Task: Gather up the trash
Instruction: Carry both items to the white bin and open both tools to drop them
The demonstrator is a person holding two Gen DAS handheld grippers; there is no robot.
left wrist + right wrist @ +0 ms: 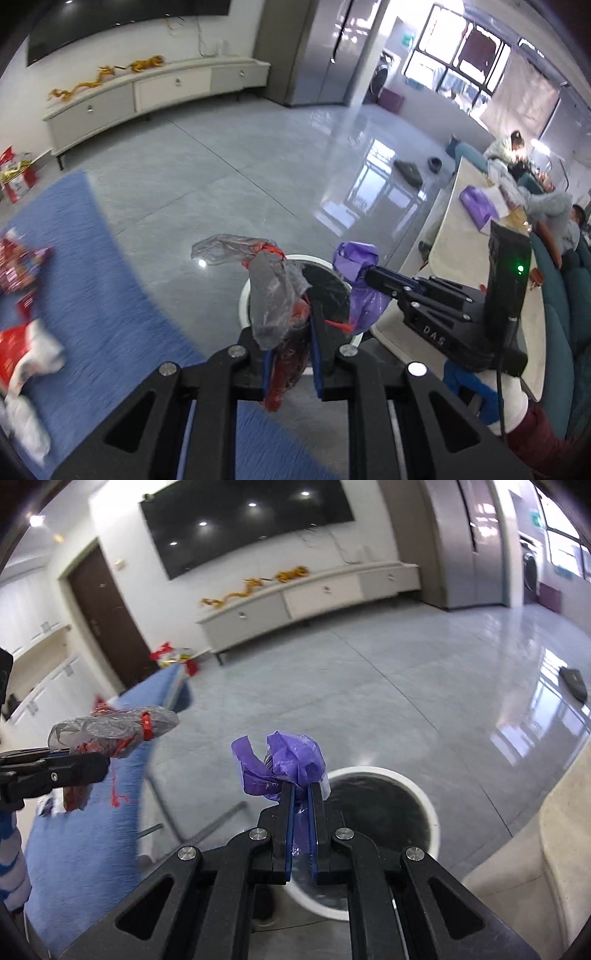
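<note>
Both claws are clamped on trash as I hold them over the white bin [384,775]. My left gripper [291,325] pinches a clear plastic wrapper with red scraps [273,295], its crumpled top hanging above the bin's near rim. My right gripper [301,794] is closed tight on a purple plastic wad [284,762], just beside the bin's left rim in the right wrist view. That bin, lined in black, stands on a glossy grey tiled floor [369,679]. Left of the bin lies a blue rug [85,266] with red and white packets [26,350] scattered on it. To the bin's right runs a pale table [461,236], where a purple bag [478,206] lies. Far beyond the bin, a long white cabinet [314,594] sits under a wall-mounted dark screen [243,520].
</note>
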